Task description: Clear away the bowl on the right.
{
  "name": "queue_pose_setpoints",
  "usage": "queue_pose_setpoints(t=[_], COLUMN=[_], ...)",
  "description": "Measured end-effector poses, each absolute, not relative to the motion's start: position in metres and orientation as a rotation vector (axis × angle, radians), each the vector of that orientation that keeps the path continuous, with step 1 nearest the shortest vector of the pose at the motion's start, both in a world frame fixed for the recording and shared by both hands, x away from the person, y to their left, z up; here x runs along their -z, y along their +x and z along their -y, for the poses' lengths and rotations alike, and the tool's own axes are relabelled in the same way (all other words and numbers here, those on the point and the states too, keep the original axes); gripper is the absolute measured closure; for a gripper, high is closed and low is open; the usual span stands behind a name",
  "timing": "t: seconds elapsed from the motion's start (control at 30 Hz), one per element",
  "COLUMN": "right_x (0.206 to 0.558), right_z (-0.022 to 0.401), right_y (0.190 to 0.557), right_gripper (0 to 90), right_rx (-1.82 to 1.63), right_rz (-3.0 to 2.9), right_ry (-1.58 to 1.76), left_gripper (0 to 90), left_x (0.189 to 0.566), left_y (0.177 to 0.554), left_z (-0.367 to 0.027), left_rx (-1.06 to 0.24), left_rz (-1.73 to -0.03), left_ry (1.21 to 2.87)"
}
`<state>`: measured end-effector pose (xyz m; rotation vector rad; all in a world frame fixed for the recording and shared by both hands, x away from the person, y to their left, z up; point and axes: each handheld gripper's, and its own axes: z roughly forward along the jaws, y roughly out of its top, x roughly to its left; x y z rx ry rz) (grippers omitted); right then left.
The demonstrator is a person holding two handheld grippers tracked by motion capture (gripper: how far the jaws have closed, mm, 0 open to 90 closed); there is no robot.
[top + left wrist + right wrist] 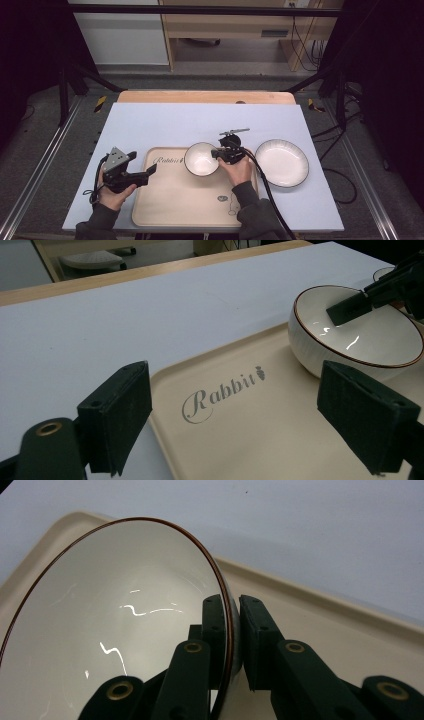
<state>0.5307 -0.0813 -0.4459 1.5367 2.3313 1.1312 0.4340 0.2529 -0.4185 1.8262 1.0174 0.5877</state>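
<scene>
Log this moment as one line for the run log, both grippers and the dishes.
right gripper: shut on bowl rim, over tray | left gripper: open, at tray's left edge | plate: on mat, right of tray

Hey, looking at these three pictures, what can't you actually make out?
- Whether the bowl rests on the tray or is lifted: in the right gripper view the right tongs cover its base.
- The plate in the left gripper view: cut off by the edge.
- The small drawing on the tray near the right sleeve, high view: too small to read.
</scene>
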Motion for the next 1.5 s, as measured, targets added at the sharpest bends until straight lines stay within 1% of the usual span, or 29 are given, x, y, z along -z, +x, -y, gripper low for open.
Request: queue_pose_setpoints(t=[0.63, 0.77, 1.1, 1.2, 1.27, 1.3, 1.33, 1.37, 1.4, 1.43, 1.47, 1.5], right_x=[0.451, 0.451, 0.445, 0.442, 0.441, 0.438, 0.438, 0.437, 0.434, 0.434, 0.430, 0.429], right_z=[0.081, 0.081, 0.081, 0.083, 0.084, 0.085, 0.085, 0.085, 0.086, 0.086, 0.087, 0.088], right_y=[0.533, 0.533, 0.527, 0.526, 0.526, 0.525, 0.525, 0.523, 0.521, 0.521, 0.519, 0.518], right_gripper=[81.7, 80.6, 61.5, 53.4, 51.8, 47.1, 47.1, 45.8, 42.2, 42.2, 36.4, 33.5], right_rx=[-1.113, -1.117, -1.122, -1.128, -1.123, -1.122, -1.122, -1.124, -1.130, -1.130, -1.145, -1.154], right_rz=[-2.324, -2.326, -2.287, -2.262, -2.257, -2.240, -2.240, -2.234, -2.221, -2.221, -2.212, -2.210], right_ry=[1.550, 1.524, 1.430, 1.405, 1.394, 1.378, 1.378, 1.379, 1.364, 1.364, 1.349, 1.334], left_gripper=[13.9, 13.9, 13.9, 13.8, 13.8, 13.8, 13.8, 13.8, 13.8, 13.8, 13.8, 13.8], left_x=[0.419, 0.419, 0.418, 0.418, 0.418, 0.418, 0.418, 0.418, 0.418, 0.418, 0.417, 0.417], left_y=[0.434, 0.434, 0.434, 0.434, 0.433, 0.434, 0.434, 0.433, 0.433, 0.433, 0.433, 0.433], left_z=[-0.252, -0.253, -0.253, -0.253, -0.253, -0.253, -0.253, -0.253, -0.253, -0.253, -0.253, -0.253], left_rx=[-0.589, -0.588, -0.589, -0.591, -0.592, -0.590, -0.590, -0.591, -0.591, -0.591, -0.592, -0.591], left_rz=[-1.017, -1.018, -1.018, -1.016, -1.016, -1.016, -1.016, -1.017, -1.016, -1.016, -1.016, -1.016], left_ry=[1.830, 1.831, 1.825, 1.824, 1.824, 1.823, 1.823, 1.820, 1.822, 1.822, 1.822, 1.821])
